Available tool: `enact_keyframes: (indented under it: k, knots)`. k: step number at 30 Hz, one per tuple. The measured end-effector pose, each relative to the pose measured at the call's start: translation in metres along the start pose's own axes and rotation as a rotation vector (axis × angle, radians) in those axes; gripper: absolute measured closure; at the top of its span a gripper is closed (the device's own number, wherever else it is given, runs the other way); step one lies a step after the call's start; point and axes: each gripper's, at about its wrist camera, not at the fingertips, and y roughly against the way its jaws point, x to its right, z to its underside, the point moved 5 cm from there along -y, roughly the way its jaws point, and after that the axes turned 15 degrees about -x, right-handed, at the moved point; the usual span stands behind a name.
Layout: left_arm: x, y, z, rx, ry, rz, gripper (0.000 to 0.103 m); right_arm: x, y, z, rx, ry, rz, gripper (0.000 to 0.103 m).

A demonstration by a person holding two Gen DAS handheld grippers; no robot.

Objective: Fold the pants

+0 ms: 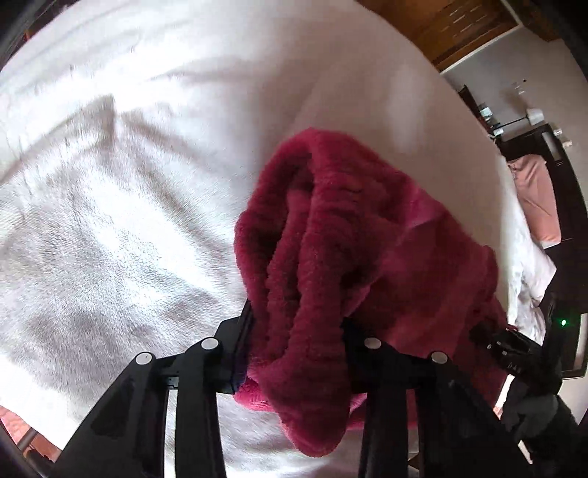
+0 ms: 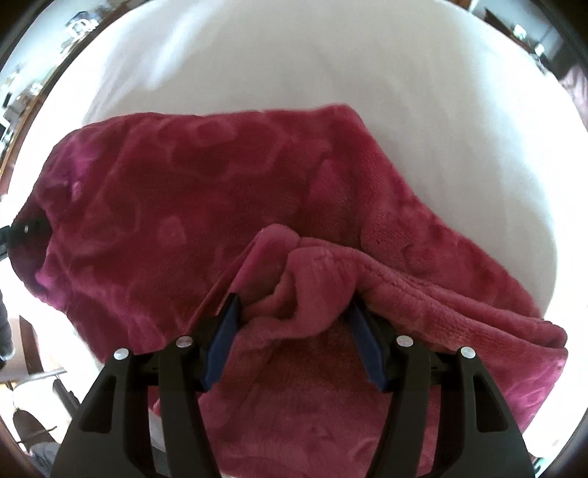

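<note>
The pants [image 1: 341, 235] are dark pink plush fleece. They hang lifted over a white bed cover [image 1: 128, 220]. My left gripper [image 1: 297, 331] is shut on a thick bunched edge of the pants, which drapes over and between its fingers. In the right wrist view the pants [image 2: 183, 206] spread wide to the left, with a folded edge bunched between the fingers. My right gripper [image 2: 294, 312] is shut on that bunched edge. The left gripper shows as a dark shape at the far left [image 2: 25, 228], at the other end of the cloth. The right gripper shows in the left wrist view [image 1: 514, 345].
The white bed cover [image 2: 330, 66] fills the space under both grippers. A dark bed frame with a pink pillow [image 1: 540, 198] lies at the right. A wooden cabinet [image 1: 459, 25] stands beyond the bed. Floor and furniture legs [image 2: 40, 389] show at the lower left.
</note>
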Motion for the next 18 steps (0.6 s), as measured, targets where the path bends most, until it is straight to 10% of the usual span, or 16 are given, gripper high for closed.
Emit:
enact_keyframes:
  k: [18]
  knots:
    - [0.132,0.067,0.065,0.153,-0.182,0.124,0.067,0.086,0.048,0.119,0.119,-0.101,-0.085,0.041]
